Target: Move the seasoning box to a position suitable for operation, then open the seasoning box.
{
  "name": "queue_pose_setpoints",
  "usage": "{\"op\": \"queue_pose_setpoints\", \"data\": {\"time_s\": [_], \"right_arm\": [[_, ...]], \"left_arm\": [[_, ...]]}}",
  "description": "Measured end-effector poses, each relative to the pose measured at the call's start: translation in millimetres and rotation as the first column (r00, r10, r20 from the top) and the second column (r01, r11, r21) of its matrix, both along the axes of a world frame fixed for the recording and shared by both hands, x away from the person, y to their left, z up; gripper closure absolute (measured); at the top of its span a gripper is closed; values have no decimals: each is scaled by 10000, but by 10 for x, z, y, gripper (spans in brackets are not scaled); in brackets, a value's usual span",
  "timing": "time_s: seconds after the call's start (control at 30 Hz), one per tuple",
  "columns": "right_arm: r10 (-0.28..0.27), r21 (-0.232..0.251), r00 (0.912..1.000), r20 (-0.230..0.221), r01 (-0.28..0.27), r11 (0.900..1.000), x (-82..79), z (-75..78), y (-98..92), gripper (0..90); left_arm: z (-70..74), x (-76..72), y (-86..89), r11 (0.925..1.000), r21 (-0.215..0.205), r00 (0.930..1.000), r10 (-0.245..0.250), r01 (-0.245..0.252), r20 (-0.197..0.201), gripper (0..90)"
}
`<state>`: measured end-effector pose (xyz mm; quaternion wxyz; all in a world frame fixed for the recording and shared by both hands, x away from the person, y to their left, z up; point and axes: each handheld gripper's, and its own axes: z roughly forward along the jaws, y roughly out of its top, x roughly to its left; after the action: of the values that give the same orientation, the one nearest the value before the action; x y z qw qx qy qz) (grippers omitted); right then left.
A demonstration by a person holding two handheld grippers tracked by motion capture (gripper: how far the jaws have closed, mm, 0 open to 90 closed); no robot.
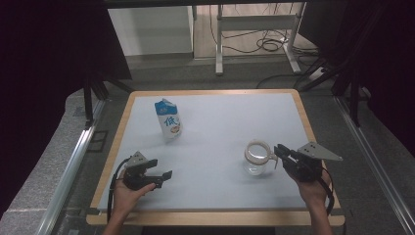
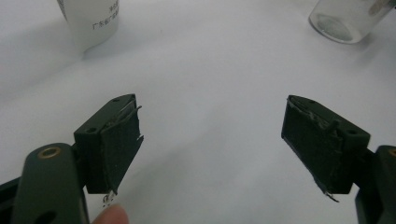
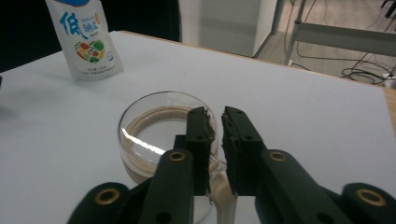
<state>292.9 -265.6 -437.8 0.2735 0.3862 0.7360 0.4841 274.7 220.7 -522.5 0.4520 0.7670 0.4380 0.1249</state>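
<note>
Near the counter's (image 1: 293, 105) right front corner, the right gripper (image 1: 280, 152) is clamped on the handle (image 3: 219, 186) of the one glass jug (image 1: 257, 157), which stands just left of it. Toward the left front edge, the left gripper (image 1: 164, 170) is held with jaws wide apart, nothing between them. One milk carton (image 1: 168, 118) stands left of centre toward the back edge; bare surface lies between.

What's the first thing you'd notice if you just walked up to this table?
Probably the glass jug near the table's right front, because the right hand-held gripper is pinching its handle. Next, the blue-and-white milk carton standing alone towards the back left. The left hand-held gripper waits wide open at the front left.
</note>
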Motion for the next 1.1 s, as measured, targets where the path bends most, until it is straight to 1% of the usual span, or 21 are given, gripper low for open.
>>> {"op": "queue_pose_setpoints", "data": {"time_s": [0.07,0.13,0.17,0.2,0.23,0.33,0.37,0.43,0.5,0.57,0.63,0.77,0.87,0.97,1.1], "right_arm": [[-72,94,10000,67,71,9999,-27,1,-26,861],[-199,17,9996,199,199,9998,-31,5,-59,890],[-212,28,9996,188,211,9998,-25,6,-74,898],[-285,164,9996,56,284,9995,4,-6,-110,900],[-285,164,9996,56,284,9995,4,-6,-110,900],[-294,50,9996,-54,294,9996,60,-48,-124,900],[-357,-75,9993,-137,356,9993,101,-81,-118,900],[-383,-66,9991,-190,381,9993,119,-98,-112,900],[-357,-159,9990,-275,352,9993,149,-122,-93,900],[-385,-329,9990,-245,377,9987,163,-133,-66,900],[-371,-374,9990,-236,362,9986,178,-136,-48,900],[-317,-381,9994,-138,312,9988,155,-123,-15,900],[-211,-511,9997,-79,207,9985,101,-108,10,900],[-172,-492,9997,-176,163,9987,71,-109,16,900],[-212,-593,9994,-289,195,9981,78,-160,32,900]], "left_arm": [[-3,-14,-20,9999,-143,10000,42,-43,-10,183],[-1,-22,-42,9996,-278,10000,59,-58,31,198],[4,-17,-61,9995,-301,10000,10,-9,41,202],[9,-12,-76,9995,-330,10000,-19,21,55,210],[19,-7,-100,9994,-350,9999,-66,70,98,210],[54,15,-204,9995,-177,9994,-247,251,244,246],[69,25,-247,9993,-169,9991,-332,336,268,278],[97,50,-342,9988,-105,9986,-479,481,234,288],[113,78,-440,9981,-69,9980,-608,609,154,313],[119,109,-540,9965,-45,9964,-838,839,105,327],[128,133,-609,9949,-30,9948,-1009,1009,102,327],[162,174,-743,9920,-86,9920,-1260,1261,103,324],[174,202,-810,9912,-139,9912,-1319,1320,75,323],[182,228,-878,9895,-173,9897,-1432,1433,57,322],[197,264,-966,9880,-218,9883,-1525,1526,76,319]]}}
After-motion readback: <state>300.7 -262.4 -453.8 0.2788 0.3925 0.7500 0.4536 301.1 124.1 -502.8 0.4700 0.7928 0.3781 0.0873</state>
